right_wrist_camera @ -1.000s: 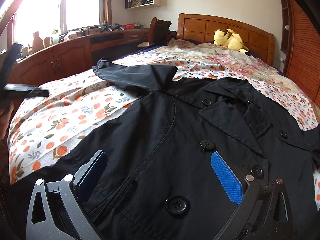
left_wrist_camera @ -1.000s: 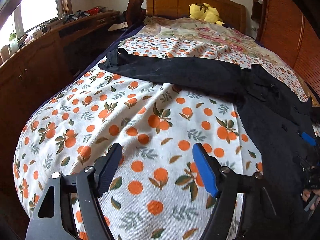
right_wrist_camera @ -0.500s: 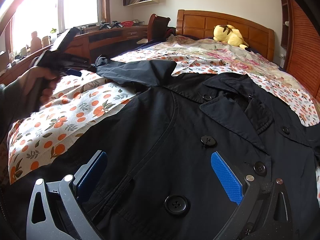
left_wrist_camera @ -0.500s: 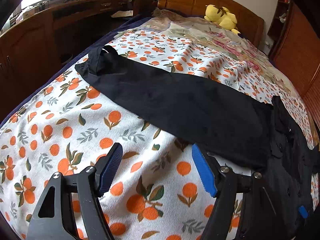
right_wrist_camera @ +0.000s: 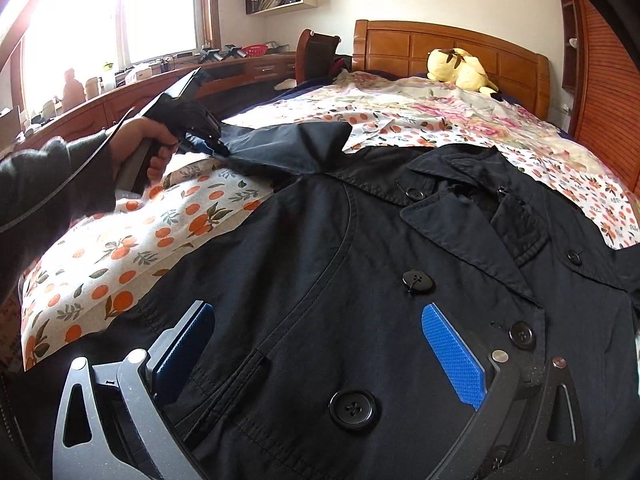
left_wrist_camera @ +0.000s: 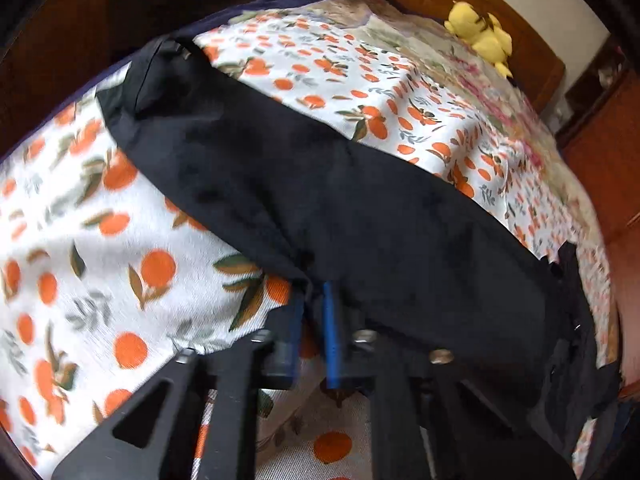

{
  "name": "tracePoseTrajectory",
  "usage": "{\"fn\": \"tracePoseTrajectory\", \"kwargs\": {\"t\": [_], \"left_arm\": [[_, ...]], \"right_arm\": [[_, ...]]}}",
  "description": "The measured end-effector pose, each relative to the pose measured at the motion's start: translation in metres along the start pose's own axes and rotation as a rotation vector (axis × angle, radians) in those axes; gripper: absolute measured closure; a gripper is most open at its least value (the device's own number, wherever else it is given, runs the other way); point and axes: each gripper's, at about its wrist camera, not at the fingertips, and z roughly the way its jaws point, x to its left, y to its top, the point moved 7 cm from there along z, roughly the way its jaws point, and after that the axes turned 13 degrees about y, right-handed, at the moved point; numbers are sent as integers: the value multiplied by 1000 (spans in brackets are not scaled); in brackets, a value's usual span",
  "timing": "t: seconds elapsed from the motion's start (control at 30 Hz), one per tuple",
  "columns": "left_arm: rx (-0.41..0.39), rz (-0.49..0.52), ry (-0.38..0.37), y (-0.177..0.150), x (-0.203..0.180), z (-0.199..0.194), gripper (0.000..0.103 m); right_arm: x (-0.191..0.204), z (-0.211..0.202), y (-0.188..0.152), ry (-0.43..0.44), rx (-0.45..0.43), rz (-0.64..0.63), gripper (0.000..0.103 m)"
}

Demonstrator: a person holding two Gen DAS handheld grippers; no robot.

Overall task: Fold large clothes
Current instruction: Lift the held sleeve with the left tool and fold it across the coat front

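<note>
A black button-front coat lies spread on the orange-print bedsheet. Its long left sleeve stretches across the sheet toward the bed's left edge. My left gripper is shut on the near edge of that sleeve, its blue pads almost together with black cloth between them. In the right wrist view the left gripper pinches the sleeve and lifts it slightly. My right gripper is open, its blue pads hovering just over the coat's front near the buttons.
A yellow plush toy sits by the wooden headboard. A floral quilt covers the far bed. A wooden desk counter runs along the left under the window. A wooden wardrobe stands at the right.
My left gripper moved forward to the sleeve and shut on its near edge, raising it a little. The right gripper stayed open over the coat front.
</note>
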Motion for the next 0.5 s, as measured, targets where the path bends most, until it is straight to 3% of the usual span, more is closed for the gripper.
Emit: {"fn": "tracePoseTrajectory", "kwargs": {"t": [0.1, 0.2, 0.33, 0.5], "left_arm": [[-100, 85, 39, 8, -23, -42, 100], [-164, 146, 16, 2, -47, -88, 100], [-226, 243, -26, -29, -78, -150, 100], [-308, 370, -5, -71, -103, -207, 100]], "right_arm": [[0, -1, -1, 1, -4, 4, 0], [-2, -4, -2, 20, 11, 21, 0], [-8, -29, 0, 33, -7, 32, 0], [-25, -60, 10, 7, -78, 58, 0]]}}
